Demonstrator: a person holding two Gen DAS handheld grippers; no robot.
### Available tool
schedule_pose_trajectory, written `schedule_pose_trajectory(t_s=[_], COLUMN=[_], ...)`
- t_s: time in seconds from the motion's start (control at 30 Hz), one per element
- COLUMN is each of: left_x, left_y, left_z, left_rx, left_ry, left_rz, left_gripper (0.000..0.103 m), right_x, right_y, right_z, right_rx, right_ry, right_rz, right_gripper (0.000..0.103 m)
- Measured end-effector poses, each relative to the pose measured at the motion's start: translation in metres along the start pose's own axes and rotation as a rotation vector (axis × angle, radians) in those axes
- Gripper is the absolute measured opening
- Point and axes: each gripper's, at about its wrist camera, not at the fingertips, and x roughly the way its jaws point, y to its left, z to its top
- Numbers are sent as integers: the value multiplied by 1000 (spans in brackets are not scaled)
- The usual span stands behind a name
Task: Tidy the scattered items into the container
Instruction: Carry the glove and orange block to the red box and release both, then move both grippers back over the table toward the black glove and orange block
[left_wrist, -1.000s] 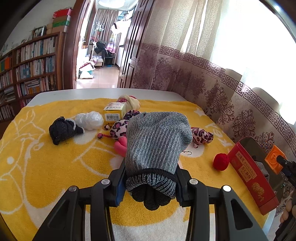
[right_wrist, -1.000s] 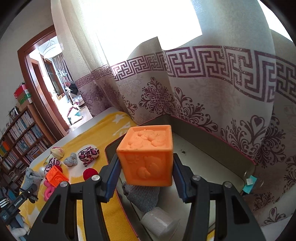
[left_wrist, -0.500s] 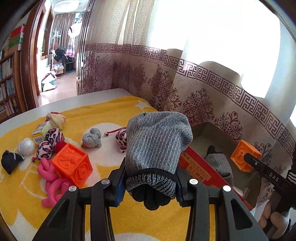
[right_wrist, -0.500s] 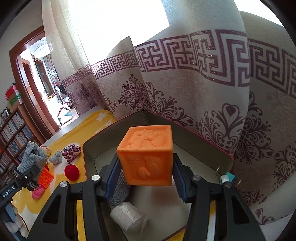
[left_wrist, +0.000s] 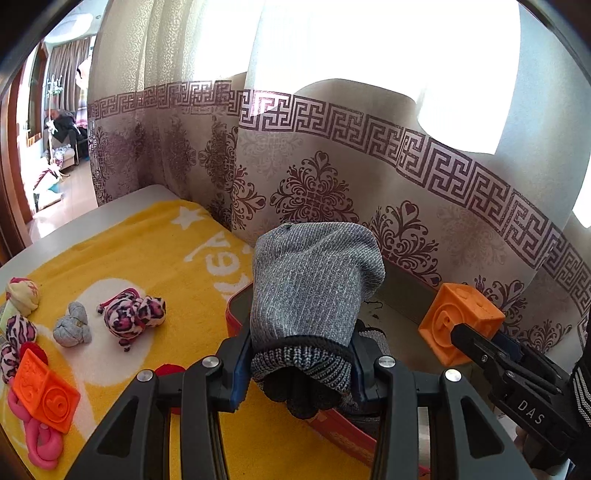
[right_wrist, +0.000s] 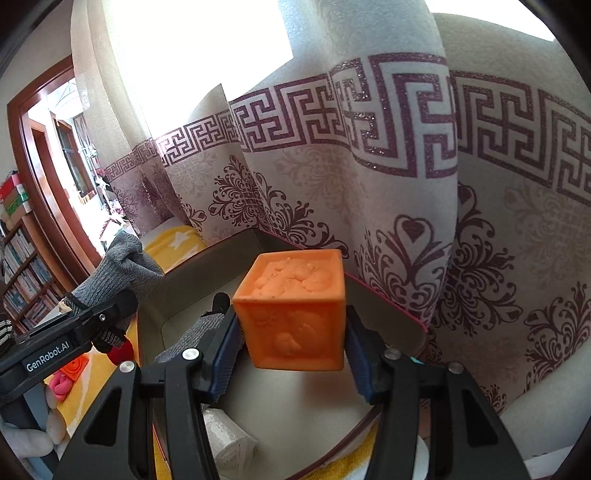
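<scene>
My left gripper (left_wrist: 299, 369) is shut on a grey knitted glove (left_wrist: 314, 288) and holds it over the near left rim of the red box (left_wrist: 236, 314). My right gripper (right_wrist: 291, 343) is shut on an orange embossed cube (right_wrist: 295, 310) and holds it above the box's grey inside (right_wrist: 295, 406). The cube also shows in the left wrist view (left_wrist: 461, 325), and the glove in the right wrist view (right_wrist: 122, 266). Another grey glove (right_wrist: 195, 332) and a white roll (right_wrist: 229, 443) lie in the box.
On the yellow blanket (left_wrist: 147, 251) lie leopard-print soft toys (left_wrist: 133, 314), a grey knot (left_wrist: 72, 325), a second orange cube (left_wrist: 44, 395), a pink rope toy (left_wrist: 40, 439) and a red ball (left_wrist: 170, 371). A patterned curtain (left_wrist: 332, 166) hangs close behind the box.
Both grippers have swung further right toward the box. The left one with the glove now hangs over the box's rim; the right one still holds the cube over the box.
</scene>
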Motion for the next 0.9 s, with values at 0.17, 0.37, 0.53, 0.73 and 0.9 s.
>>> schedule_pose_trajectory(t_s=[0.17,0.37,0.53,0.73,0.9], left_x=[14,18,6,3,-12], left_y=[-6,-18,-3,37,64], left_z=[9,16,14,1,-17], left_rx=[9,27,-28,-167,-196], left_ry=[15,12,-18,46,28], left_rz=[-29,-86,-66,-40,31], left_gripper=[44,84,96,103,103], right_x=[-1,-6,-10,-12,-18], right_y=[3,3,-1,5,15], right_z=[-3,-3,-2,-4,-7], right_rx=[-16,-7,15,11,-11], right_ry=[3,-39,-61,-64,-81], right_rz=[-5,-40,-44,-27,-15], right_gripper=[59,67,73,77,78])
